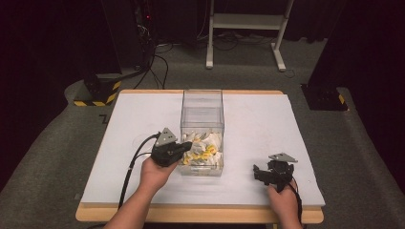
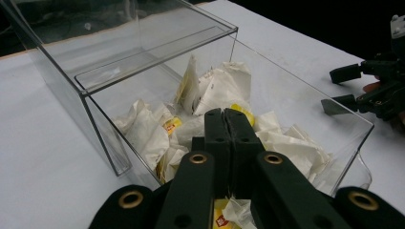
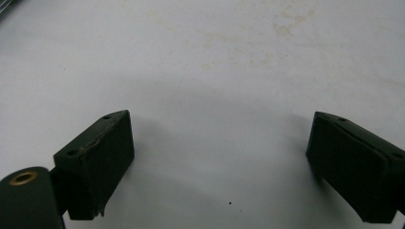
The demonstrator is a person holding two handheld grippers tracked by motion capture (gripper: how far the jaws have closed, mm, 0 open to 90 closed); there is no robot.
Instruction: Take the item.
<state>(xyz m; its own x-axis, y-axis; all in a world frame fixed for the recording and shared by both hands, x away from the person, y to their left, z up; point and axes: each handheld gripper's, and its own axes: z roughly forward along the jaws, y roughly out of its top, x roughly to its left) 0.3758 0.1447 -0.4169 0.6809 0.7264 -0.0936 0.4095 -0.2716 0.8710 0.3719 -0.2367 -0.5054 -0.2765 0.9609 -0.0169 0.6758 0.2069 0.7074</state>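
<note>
Left gripper view: left gripper (image 2: 224,114), jaws pressed together on a tea-bag packet (image 2: 228,213), hangs over the clear box (image 2: 102,138) of packets; right gripper (image 1: 273,173) rests agape, well apart.

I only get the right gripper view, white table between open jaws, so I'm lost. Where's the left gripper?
Observer: The left gripper is at the near left wall of the clear box, pointing in.
Operator: Are its jaws open?
Observer: Shut, tips together above a heap of white and yellow packets in the box.
Operator: And where's mine from that box?
Observer: The right gripper is low over the table, right of the box, nearer the person and apart from it.
</note>
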